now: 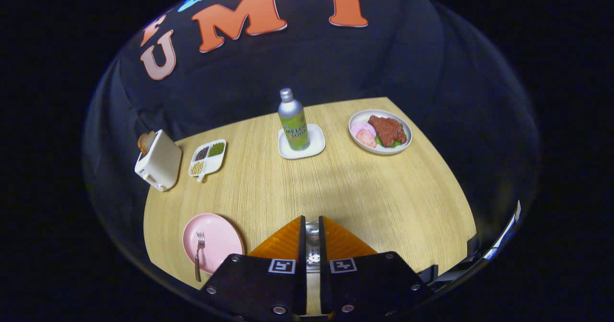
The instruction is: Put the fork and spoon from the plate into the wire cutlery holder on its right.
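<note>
Clamping a metal spoon [312, 245] between nearly closed fingers: hand-held gripper [312, 226], over wooden worktop [364, 192]. Just left, pink plate [213, 240] bearing fork [198, 255]. Farther off: toaster [158, 166], divided dish [208, 158], bottle [293, 119] on white coaster [301, 142], food plate [380, 132].

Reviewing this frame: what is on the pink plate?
A fork lies on the pink plate, handle over its near rim. The gripper covers the plate's right edge. Its jaws are closed on a shiny metal piece, likely the spoon.
</note>
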Demonstrator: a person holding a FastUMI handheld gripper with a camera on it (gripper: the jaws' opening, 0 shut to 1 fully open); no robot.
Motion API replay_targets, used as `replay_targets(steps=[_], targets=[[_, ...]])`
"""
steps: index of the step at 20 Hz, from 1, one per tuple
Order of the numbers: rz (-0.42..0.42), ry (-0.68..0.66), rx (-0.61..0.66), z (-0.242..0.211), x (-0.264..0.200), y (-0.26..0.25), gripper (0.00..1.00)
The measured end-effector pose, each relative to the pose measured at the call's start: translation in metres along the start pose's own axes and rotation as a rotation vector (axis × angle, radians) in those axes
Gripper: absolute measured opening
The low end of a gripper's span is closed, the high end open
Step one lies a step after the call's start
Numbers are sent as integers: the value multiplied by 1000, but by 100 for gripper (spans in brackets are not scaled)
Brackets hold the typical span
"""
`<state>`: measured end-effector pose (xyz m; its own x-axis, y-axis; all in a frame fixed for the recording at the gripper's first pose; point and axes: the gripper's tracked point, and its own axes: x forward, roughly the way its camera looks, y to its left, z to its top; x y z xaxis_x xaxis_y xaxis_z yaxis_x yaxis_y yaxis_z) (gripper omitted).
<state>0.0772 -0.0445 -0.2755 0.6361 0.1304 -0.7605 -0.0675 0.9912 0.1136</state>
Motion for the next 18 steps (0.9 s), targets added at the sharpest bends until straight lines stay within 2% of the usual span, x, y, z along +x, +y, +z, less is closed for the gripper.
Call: replay_targets(steps=[5, 9, 14, 16, 18], targets=[[5, -260, 31, 59, -38, 10, 21], [6, -397, 34, 80, -60, 22, 41], [4, -536, -18, 92, -80, 51, 78], [20, -556, -34, 89, -85, 72, 85], [43, -564, -38, 85, -90, 91, 87]])
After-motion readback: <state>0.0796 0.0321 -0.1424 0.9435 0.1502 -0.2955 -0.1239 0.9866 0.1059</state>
